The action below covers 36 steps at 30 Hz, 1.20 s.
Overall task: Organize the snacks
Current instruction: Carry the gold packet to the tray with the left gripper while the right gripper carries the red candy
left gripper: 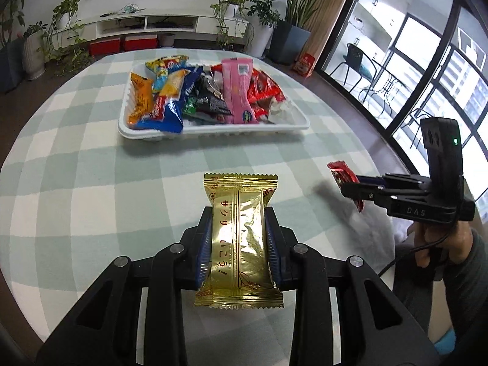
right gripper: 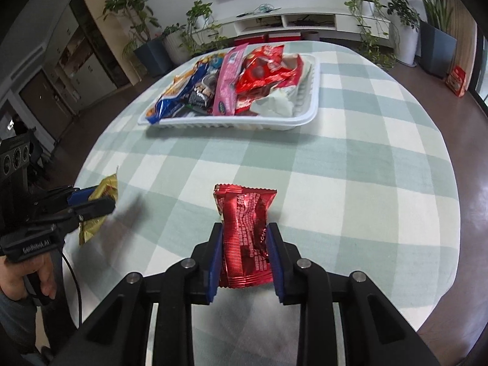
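Observation:
My left gripper [left gripper: 238,216] is shut on a gold foil snack packet [left gripper: 239,238] and holds it above the checked tablecloth; it also shows in the right wrist view [right gripper: 97,204] at the left. My right gripper [right gripper: 245,231] is shut on a red foil snack packet [right gripper: 245,235], also seen in the left wrist view [left gripper: 344,177] at the right. A white tray [left gripper: 213,131] full of several snack packets sits at the far middle of the table; in the right wrist view the tray [right gripper: 231,123] lies ahead and slightly left.
The round table has a green and white checked cloth [left gripper: 91,167]. Its edge curves near on both sides. Potted plants [left gripper: 259,27], a low white TV shelf [left gripper: 146,24] and glass doors [left gripper: 427,76] stand beyond the table.

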Tool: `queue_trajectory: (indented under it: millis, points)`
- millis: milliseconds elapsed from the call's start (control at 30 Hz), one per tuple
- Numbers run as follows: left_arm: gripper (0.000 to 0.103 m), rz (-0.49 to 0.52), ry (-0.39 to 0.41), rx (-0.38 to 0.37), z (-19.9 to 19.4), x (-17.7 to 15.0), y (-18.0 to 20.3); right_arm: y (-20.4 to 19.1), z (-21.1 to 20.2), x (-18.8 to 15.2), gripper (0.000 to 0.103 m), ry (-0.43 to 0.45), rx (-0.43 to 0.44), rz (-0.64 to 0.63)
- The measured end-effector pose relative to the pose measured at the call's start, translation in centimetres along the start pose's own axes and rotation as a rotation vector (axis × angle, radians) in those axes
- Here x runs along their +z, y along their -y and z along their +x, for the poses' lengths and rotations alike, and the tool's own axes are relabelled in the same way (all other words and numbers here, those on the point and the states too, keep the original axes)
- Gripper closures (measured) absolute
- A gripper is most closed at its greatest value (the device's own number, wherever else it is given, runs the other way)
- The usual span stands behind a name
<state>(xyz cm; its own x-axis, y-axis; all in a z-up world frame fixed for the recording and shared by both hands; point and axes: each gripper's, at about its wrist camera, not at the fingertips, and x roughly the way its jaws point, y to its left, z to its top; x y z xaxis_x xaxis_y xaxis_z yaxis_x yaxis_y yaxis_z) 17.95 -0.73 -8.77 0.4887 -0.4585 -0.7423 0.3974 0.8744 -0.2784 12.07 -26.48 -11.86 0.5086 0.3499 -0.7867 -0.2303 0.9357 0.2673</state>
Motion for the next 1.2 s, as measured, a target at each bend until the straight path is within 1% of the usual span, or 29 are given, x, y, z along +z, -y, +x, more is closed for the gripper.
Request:
queue_trajectory:
  millis: [167, 333, 400, 500, 633, 733, 900, 1067, 1200]
  points:
    - [0.074, -0.009, 0.066, 0.003, -1.8, 4.3, -1.7, 0.5, -1.2, 2.0, 0.073, 0.037, -0.004, 0.024]
    - [0.074, 0.003, 0.115, 0.025, -2.6, 9.5, -3.2, 0.2, -2.0, 5.2, 0.073, 0.079, -0.018, 0.021]
    - [0.074, 0.006, 0.131, 0.035, -2.6, 11.5, -3.6, 0.1, -2.2, 6.8, 0.073, 0.097, -0.024, 0.022]
    - [0.074, -0.001, 0.153, 0.030, -2.4, 14.5, -4.1, -0.1, -2.7, 9.7, 0.073, 0.135, -0.036, 0.020]
    - [0.074, 0.015, 0.147, 0.025, -0.6, 17.6, -4.2, -0.6, -2.7, 12.9, 0.073, 0.166, -0.050, 0.001]
    - [0.074, 0.000, 0.133, 0.010, 1.3, 19.1, -4.5, -0.7, -2.2, 14.9, 0.073, 0.178, -0.060, 0.004]
    - [0.074, -0.005, 0.109, 0.001, 4.5, 19.8, -4.8, -0.8, -0.2, 17.1, 0.073, 0.164, -0.050, 0.024]
    - [0.074, -0.021, 0.090, -0.007, 7.2, 20.3, -5.6, -1.7, 2.0, 18.2, 0.073, 0.133, -0.043, 0.008]
    - [0.074, 0.001, 0.078, -0.005, 9.1, 20.6, -5.5, -1.9, 3.4, 18.7, 0.073, 0.105, -0.050, 0.022]
